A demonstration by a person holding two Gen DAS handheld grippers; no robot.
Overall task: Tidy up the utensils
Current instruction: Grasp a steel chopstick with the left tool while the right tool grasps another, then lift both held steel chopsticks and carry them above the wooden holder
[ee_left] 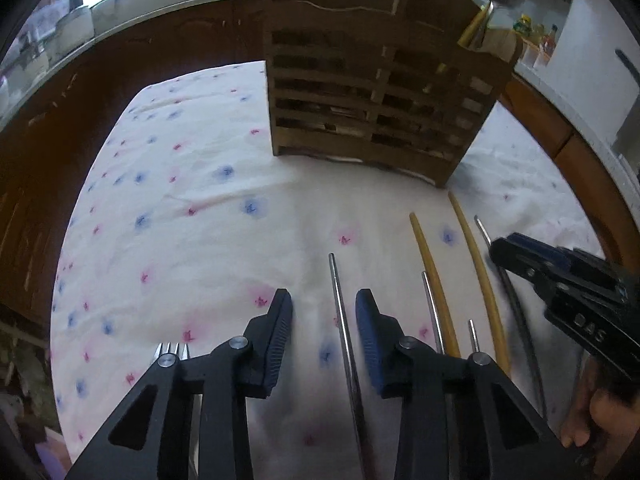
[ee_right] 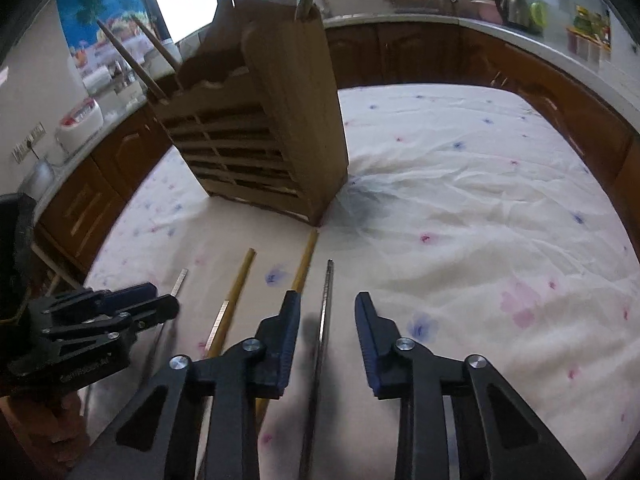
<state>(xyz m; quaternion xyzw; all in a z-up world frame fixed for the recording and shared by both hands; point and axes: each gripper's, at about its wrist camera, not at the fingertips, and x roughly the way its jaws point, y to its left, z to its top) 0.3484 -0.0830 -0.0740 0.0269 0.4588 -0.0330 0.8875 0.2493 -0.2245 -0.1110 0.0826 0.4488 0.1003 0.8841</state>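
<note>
Left claw (ee_left: 324, 320): part open, straddling thin steel chopstick (ee_left: 338, 300), pads not touching.
Wooden slatted utensil rack (ee_left: 372, 92): upright behind, few handles inside already.
Yellow bamboo chopsticks (ee_left: 432, 272): lying on floral-cloth counter (ee_left: 180, 208), unsorted.
Right claw (ee_right: 327, 322): part open, straddling grey metal chopstick (ee_right: 326, 304), ungripped.

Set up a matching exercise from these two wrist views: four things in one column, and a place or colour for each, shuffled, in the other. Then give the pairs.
Things:
1. wooden utensil holder
2. fork
3. yellow chopsticks
4. metal chopstick

Place or colour:
A. lies between the fingers of the left gripper, not pinched
B. stands upright at the far end of the floral tablecloth
C. only its tines show, left of the left gripper
D. a pale yellow pair lying on the cloth, right of the left gripper

Pairs: 1-B, 2-C, 3-D, 4-A
</note>
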